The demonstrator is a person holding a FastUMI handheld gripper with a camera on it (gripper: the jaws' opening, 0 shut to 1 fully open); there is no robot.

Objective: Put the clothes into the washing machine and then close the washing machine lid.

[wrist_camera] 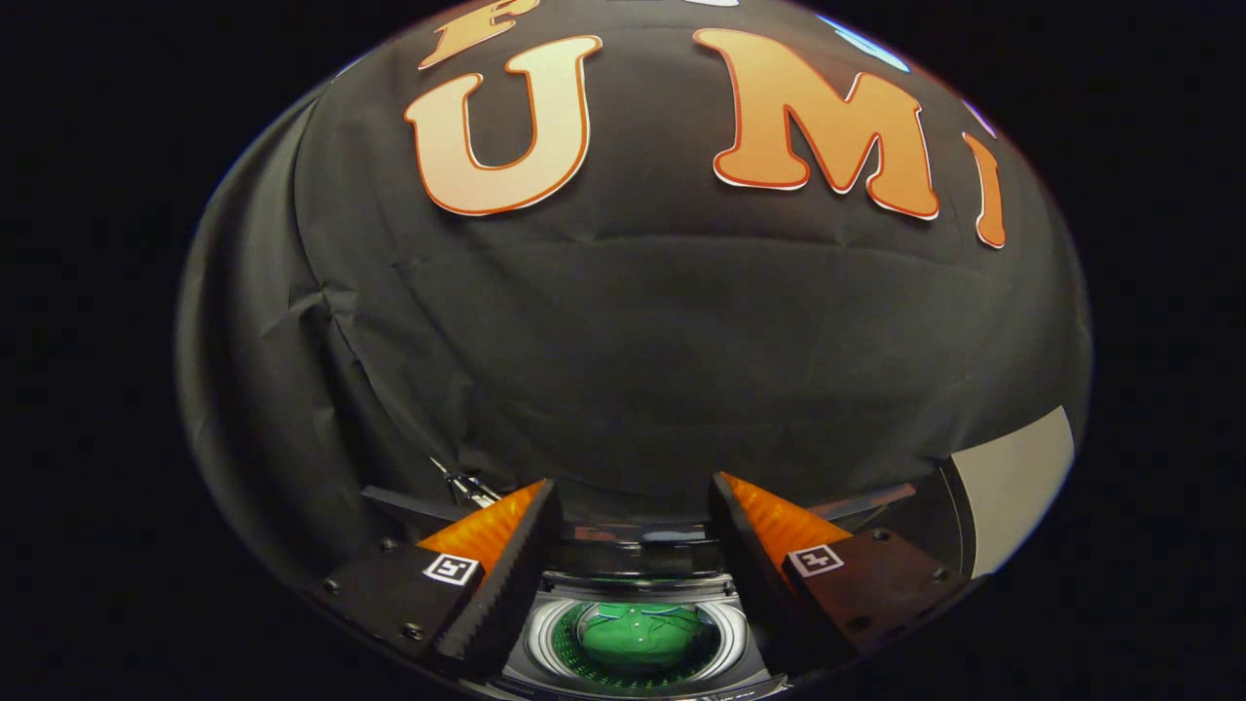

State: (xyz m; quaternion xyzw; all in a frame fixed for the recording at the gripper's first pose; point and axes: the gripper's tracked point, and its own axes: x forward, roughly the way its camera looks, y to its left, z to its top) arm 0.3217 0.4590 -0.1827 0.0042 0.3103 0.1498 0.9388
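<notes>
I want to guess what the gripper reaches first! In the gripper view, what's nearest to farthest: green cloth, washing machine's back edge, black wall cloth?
1. Green cloth, in the drum below the open gripper.
2. Washing machine's back edge, just beyond.
3. Black wall cloth, far behind.

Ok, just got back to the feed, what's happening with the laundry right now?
The hand-held tool is open, its fingers spread and holding nothing. Below and between them sits the washing machine, lid up, with a green garment already lying in the drum. The tool is raised above the opening and looks toward the black cloth wall behind. The clothes appear loaded; closing the lid is not yet done.
</notes>
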